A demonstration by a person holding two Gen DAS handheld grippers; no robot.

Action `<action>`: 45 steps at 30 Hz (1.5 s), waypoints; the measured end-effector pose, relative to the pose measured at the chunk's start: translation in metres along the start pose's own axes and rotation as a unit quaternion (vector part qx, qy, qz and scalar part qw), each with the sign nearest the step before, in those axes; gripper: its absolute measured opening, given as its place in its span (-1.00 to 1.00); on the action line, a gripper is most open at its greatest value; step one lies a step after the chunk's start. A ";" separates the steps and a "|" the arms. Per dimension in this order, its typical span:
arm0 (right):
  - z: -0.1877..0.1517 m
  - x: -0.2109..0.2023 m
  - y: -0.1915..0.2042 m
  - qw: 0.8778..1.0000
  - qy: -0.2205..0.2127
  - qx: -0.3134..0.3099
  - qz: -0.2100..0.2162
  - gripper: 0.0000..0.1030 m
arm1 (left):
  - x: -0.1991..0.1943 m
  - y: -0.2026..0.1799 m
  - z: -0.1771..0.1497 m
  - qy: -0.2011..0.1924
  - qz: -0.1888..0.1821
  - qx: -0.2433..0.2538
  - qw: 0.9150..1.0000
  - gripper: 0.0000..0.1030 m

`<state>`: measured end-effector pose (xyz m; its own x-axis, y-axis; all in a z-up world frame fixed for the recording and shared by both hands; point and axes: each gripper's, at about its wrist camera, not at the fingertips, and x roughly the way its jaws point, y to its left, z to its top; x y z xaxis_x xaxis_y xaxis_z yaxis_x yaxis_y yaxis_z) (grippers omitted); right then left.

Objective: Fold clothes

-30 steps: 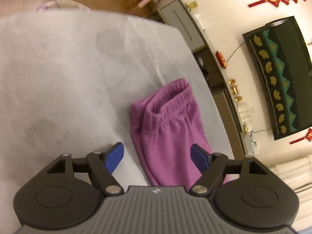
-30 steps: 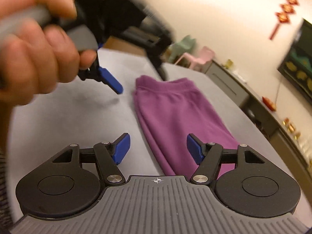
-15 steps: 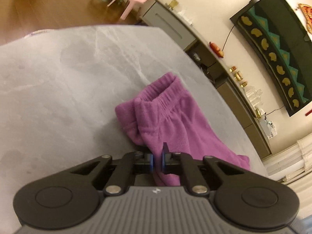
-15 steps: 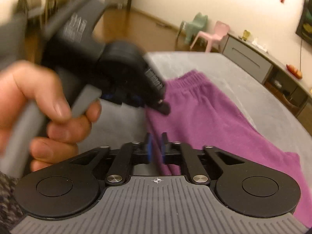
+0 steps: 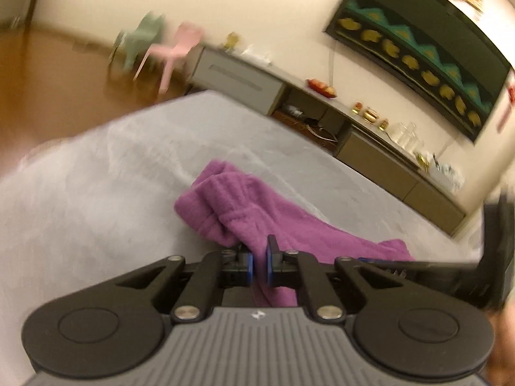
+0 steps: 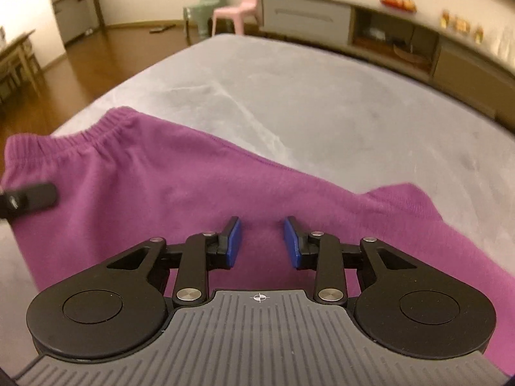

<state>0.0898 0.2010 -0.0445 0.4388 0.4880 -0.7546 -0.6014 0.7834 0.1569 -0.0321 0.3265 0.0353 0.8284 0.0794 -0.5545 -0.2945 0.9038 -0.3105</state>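
Note:
Purple fleece trousers [image 6: 167,186] lie on a grey padded table [image 6: 322,103], waistband at the left. In the left wrist view my left gripper [image 5: 259,265] is shut on the near edge of the trousers [image 5: 257,222] close to the waistband, and the cloth is bunched and lifted there. In the right wrist view my right gripper [image 6: 261,241] is open over the middle of the trousers, with nothing between its fingers. A tip of the left gripper [image 6: 29,197] shows at the left edge, on the cloth near the waistband.
The table's far edge [image 6: 354,54] runs along a long low cabinet [image 6: 322,19]. A green chair [image 6: 206,9] and a pink chair [image 6: 238,9] stand on the wooden floor [image 6: 80,61] beyond the table. A dark wall hanging [image 5: 418,48] is above the cabinet.
My left gripper stays shut on the trousers and has lifted and bunched the waistband end. My right gripper was shut half a second ago and is now open.

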 end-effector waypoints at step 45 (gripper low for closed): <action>-0.081 -0.095 -0.149 0.980 -0.040 0.191 0.029 -0.26 | -0.025 -0.167 -0.125 -0.009 -0.177 0.408 0.896 -0.55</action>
<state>0.0837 0.0066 -0.0479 0.4718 0.5533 -0.6865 -0.3394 0.8326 0.4378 -0.0625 0.1210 0.0046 0.8108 -0.2723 -0.5182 0.4279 0.8798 0.2072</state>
